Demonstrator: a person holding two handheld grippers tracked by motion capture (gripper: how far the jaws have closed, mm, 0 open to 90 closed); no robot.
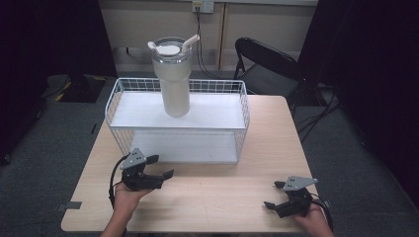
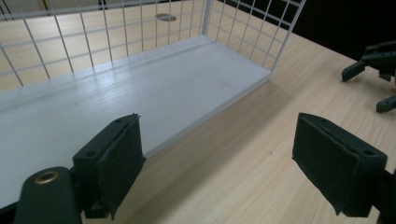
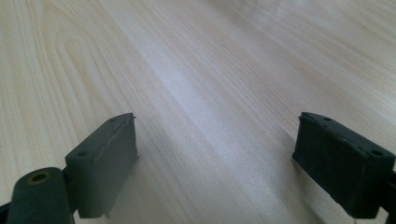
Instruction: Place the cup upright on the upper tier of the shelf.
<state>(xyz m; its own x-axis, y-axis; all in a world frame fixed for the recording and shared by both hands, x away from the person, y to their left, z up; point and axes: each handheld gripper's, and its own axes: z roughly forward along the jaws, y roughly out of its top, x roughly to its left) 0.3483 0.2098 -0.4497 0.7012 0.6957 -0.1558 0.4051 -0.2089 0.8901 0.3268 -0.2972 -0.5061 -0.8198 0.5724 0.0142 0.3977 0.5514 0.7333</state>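
A tall cream tumbler (image 1: 175, 79) with clear lid and straw stands upright on the white wire rack's (image 1: 242, 111) upper shelf. Left gripper (image 1: 157, 166) and right gripper (image 1: 274, 194) rest on the surface (image 1: 222, 192), fingers apart, holding nothing.

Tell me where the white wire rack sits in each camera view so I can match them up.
High view: the wire rack stands at table centre, beyond both grippers, a tumbler on its upper shelf.
Left gripper view: its lower shelf and mesh wall fill the upper left, just ahead of the open jaws.
Right gripper view: the rack is not in this picture; bare wooden table lies between the open jaws.
Shared landmark: the light wood tabletop.
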